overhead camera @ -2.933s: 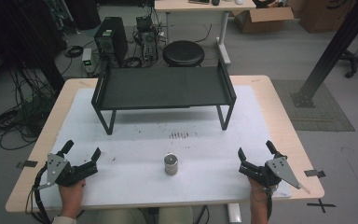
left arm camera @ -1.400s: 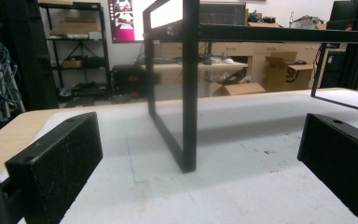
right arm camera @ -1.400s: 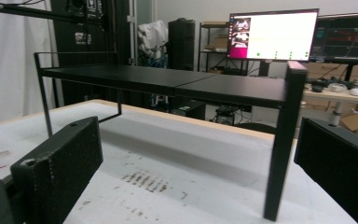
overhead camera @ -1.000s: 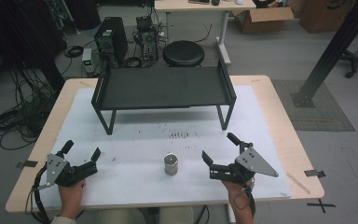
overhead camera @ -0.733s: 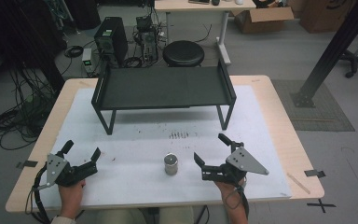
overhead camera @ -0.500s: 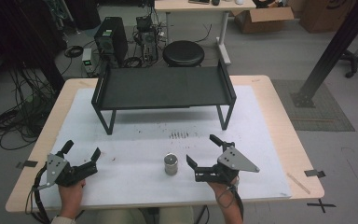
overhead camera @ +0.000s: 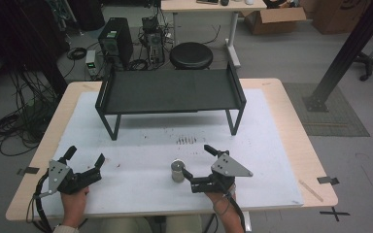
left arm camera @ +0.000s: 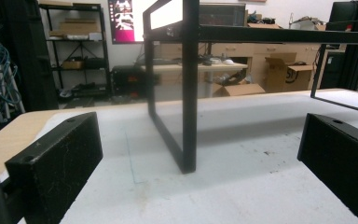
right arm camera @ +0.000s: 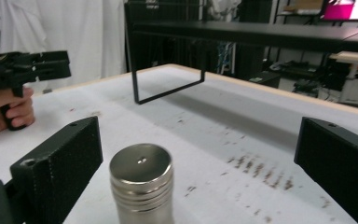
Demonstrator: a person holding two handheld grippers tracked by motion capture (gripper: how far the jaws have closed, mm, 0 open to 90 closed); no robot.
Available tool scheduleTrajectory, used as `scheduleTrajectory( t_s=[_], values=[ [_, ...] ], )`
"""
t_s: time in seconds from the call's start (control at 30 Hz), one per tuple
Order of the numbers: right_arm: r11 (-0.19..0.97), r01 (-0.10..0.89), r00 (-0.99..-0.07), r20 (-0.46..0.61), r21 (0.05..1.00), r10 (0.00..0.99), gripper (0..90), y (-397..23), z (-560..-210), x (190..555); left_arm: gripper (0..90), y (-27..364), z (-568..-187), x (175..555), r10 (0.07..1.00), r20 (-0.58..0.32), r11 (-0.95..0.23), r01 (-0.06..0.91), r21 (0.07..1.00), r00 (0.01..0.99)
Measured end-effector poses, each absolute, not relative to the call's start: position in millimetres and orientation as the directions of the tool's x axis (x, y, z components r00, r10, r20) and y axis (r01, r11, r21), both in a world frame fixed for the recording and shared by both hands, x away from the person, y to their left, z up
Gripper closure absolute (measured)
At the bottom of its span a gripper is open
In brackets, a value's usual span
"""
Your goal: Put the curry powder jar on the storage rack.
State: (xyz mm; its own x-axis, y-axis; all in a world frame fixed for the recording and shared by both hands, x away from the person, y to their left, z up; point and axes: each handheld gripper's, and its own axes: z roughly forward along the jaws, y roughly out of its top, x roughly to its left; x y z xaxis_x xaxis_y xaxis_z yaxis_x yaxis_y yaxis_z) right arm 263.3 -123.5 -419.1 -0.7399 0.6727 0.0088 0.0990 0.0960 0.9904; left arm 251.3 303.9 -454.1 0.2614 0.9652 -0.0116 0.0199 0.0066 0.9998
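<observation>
Two grippers sit low over the white mat (overhead camera: 141, 160) that covers the wooden bench (overhead camera: 291, 131). In the high view the right gripper (overhead camera: 197, 162) lies near the front edge, its jaws spread wide and turned toward the small metal canister (overhead camera: 177, 171), which stands upright on the mat just beside the nearer jaw; whether that jaw touches it cannot be told from above. In the right gripper view the canister (right arm camera: 141, 183) stands between the two black jaws, closer to the one on the left of that view, with a clear gap to the one on the right, so nothing is clamped. Dark speckles mark the mat just beyond it. The left gripper (overhead camera: 84, 157) rests at the front left corner of the mat, well apart from the canister, held in the person's left hand (overhead camera: 74, 205), its jaws also spread with nothing between them. The left gripper view looks between those jaws at a leg of the black shelf rack (left arm camera: 189, 88), which stands at the back of the mat (overhead camera: 170, 91).
</observation>
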Motion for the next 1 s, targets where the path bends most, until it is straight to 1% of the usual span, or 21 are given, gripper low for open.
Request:
scheduleTrajectory(
  t_s=[0.2, 0.57, 0.9, 1.0],
  values=[
    [0.111, 0.116, -0.76, 0.017, 0.987, 0.65, 0.8, -114.3, -424.8, 264.1, 0.2, 304.0, -454.1, 251.2, 0.965, -0.012, 0.007, 0.02, 1.0, 0.261],
    [0.157, 0.176, -0.792, 0.046, 0.972, 0.609, 3.1, -97.9, -441.1, 271.5, 0.2, 304.1, -454.2, 250.9, 0.965, -0.012, 0.008, 0.016, 1.0, 0.261],
    [0.177, 0.208, -0.802, 0.064, 0.962, 0.594, 6.8, -91.5, -447.1, 277.2, 0.2, 304.2, -454.2, 250.7, 0.965, -0.012, 0.008, 0.015, 1.0, 0.261],
    [0.182, 0.211, -0.804, 0.065, 0.96, 0.592, 9.4, -90.8, -447.1, 277.8, 0.2, 304.2, -454.3, 250.7, 0.965, -0.012, 0.008, 0.016, 1.0, 0.261]
  ],
)
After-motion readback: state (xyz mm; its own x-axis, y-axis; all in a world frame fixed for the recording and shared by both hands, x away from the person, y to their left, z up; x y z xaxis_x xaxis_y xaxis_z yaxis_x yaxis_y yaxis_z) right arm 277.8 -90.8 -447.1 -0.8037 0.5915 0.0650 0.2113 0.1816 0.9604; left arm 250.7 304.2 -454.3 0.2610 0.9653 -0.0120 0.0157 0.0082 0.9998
